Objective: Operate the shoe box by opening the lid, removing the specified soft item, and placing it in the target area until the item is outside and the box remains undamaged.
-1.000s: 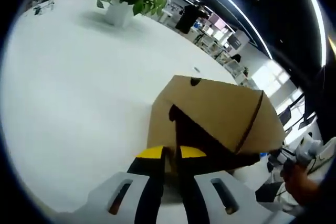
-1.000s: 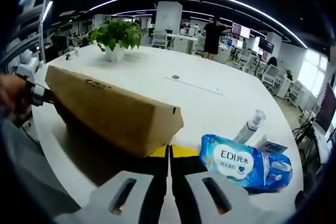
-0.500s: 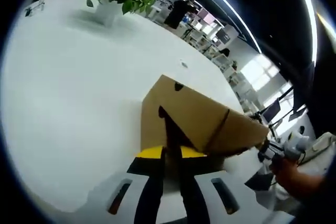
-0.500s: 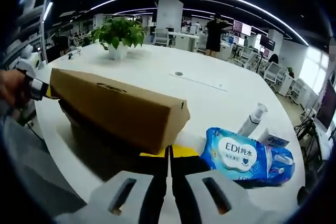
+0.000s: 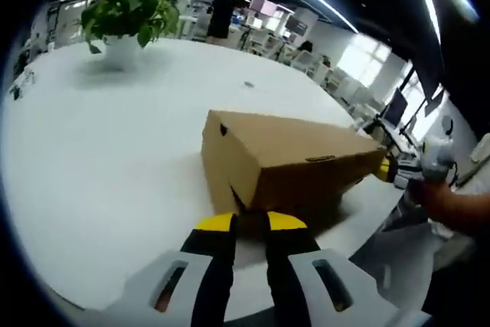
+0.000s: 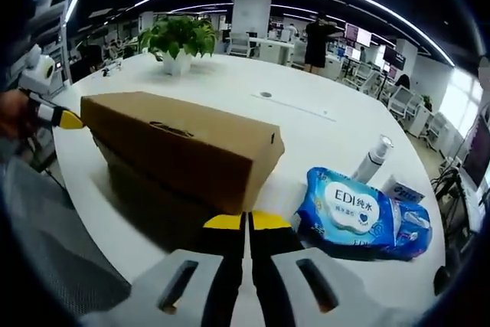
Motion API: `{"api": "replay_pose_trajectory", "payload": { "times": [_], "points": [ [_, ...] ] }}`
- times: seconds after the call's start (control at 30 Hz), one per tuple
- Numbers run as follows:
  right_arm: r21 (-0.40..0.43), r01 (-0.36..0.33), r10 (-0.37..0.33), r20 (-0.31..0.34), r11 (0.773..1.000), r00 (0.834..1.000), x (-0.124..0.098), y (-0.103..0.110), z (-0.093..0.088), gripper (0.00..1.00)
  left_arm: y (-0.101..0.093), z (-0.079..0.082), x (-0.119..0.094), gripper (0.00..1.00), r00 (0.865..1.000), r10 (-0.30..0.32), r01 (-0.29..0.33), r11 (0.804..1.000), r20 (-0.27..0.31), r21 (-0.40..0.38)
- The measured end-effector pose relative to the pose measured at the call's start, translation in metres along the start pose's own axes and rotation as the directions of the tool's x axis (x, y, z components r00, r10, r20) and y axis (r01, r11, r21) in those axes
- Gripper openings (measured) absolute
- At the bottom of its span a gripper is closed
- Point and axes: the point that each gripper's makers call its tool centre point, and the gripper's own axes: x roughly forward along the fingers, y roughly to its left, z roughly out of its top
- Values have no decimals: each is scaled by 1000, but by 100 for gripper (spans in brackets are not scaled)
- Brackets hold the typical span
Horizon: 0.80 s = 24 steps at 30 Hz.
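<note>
On the white table [image 6: 230,105] rests the brown shoe box [image 6: 180,151], lid down over it. At one end of the box, the left gripper [image 5: 249,223] has its yellow-tipped jaws slightly parted, touching the lower edge of the end wall; whether they pinch it cannot be determined. At the opposite end, the right gripper [image 6: 246,222] is clenched, jaws together, against the box corner. Beside the box lie a blue wipes pack [image 6: 356,212] and a white pump bottle [image 6: 373,160]. A potted plant [image 6: 180,40] stands well apart.
</note>
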Motion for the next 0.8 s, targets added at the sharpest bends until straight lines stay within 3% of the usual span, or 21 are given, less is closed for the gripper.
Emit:
{"api": "replay_pose_trajectory", "payload": {
  "times": [0.27, 0.57, 0.73, 0.8],
  "points": [
    [-3, -1, 1, -34, 1000, 999, -1, 5, -17, 1, 3, -11, 4, 11, 999, 2, 0, 998, -37, 56],
    [9, -10, 11, -53, 1000, 999, -3, 6, -26, 2, 7, -23, 2, 11, 998, 8, -5, 999, -65, 46],
    [27, -7, 8, -34, 1000, 999, -15, 5, -17, 5, 4, -6, -10, 11, 999, 28, -26, 996, -19, 79],
    [30, -6, 6, -5, 1000, 1000, -22, 4, -5, 5, 2, 15, -16, 11, 997, 44, -51, 989, 57, 140]
  ]
}}
